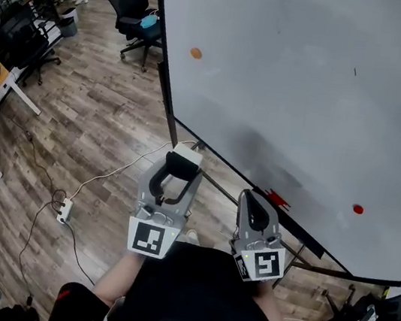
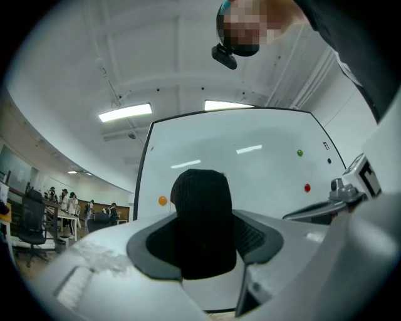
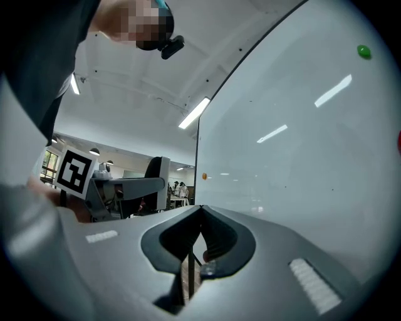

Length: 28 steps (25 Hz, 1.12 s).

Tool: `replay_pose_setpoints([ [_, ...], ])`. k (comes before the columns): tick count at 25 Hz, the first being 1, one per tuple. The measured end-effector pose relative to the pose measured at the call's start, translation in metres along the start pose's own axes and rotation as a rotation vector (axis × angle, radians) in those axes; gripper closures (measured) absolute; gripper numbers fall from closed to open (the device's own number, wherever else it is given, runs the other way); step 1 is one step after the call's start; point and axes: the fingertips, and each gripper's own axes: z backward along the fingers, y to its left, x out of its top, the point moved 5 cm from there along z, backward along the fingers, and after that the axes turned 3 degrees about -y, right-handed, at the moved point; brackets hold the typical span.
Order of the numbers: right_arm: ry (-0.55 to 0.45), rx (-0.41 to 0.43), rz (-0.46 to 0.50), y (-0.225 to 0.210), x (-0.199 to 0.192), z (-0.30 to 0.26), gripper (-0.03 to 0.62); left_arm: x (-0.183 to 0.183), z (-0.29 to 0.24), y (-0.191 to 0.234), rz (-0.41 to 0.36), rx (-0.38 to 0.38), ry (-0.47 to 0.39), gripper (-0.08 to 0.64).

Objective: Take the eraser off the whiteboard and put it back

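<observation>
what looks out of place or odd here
Only the eraser is away from its place: it sits clamped in the left gripper, off the whiteboard. A faint grey smear marks the board's lower part. Nothing looks damaged.

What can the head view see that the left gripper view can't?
Only the head view shows the wooden floor and the power strip with its cables lying on it. Only the left gripper view shows the ceiling lights. Both show the whiteboard, the orange magnet on it, and the eraser gripped in the left claw.
</observation>
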Motion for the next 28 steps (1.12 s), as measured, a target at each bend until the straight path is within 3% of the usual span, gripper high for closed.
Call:
replay_pose_setpoints([
  [16,0.013,-0.190,0.033,-0.055,-0.001,0.024,0.591,-0.003,-0.084,-0.038,0.038,-0.173,-0.048,0.324],
  [28,0.034,-0.271,0.039,-0.078,-0.008,0.023,0.591,-0.007,-0.137,-0.055,0.054,-0.258,-0.055,0.325],
])
